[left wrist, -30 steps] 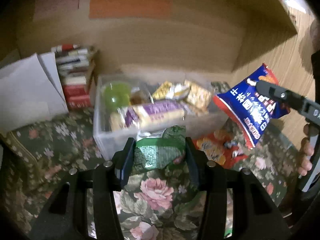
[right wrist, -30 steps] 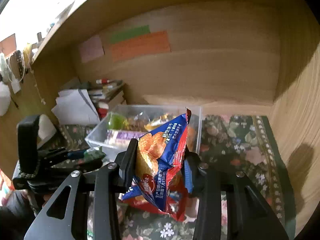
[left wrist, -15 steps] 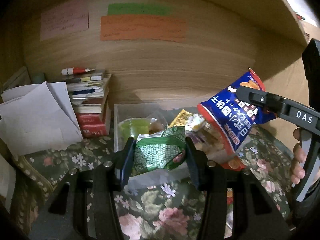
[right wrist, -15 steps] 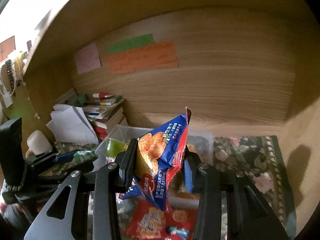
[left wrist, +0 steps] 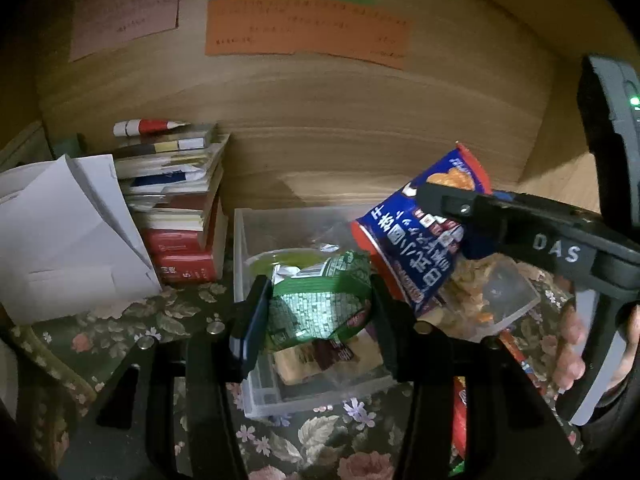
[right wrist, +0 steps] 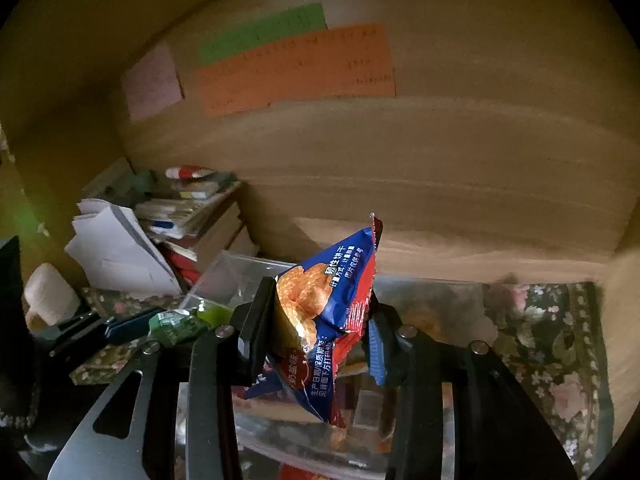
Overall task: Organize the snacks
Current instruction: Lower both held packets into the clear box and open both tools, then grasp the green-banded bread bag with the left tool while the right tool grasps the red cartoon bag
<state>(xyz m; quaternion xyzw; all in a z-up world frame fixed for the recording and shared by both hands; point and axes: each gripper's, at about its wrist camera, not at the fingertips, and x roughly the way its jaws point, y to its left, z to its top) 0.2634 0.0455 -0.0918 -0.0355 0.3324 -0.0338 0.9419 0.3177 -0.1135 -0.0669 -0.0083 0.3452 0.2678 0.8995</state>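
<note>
From the left wrist view, the left gripper (left wrist: 318, 314) has its fingers clamped on a crumpled green snack packet (left wrist: 316, 304), held above the near end of a clear plastic bin (left wrist: 240, 264) that sits on the floral-cloth tabletop (left wrist: 120, 320). Inside the bin lie a green cup (left wrist: 276, 260) and other wrapped snacks. To the right, the right gripper (left wrist: 448, 208) reaches in, gripping a blue and red snack bag (left wrist: 416, 256) that hangs over the bin's far right side; a hand (left wrist: 572, 344) holds its handle. A stack of books (left wrist: 180, 208) and white papers (left wrist: 68, 240) stand left of the bin. From the right wrist view, the right gripper (right wrist: 316, 332) has its fingers clamped on the blue and red snack bag (right wrist: 320, 312), above the clear plastic bin (right wrist: 240, 276). At left, the left gripper (right wrist: 160, 326) holds the green snack packet (right wrist: 176, 326) at the bin's near left edge.
</note>
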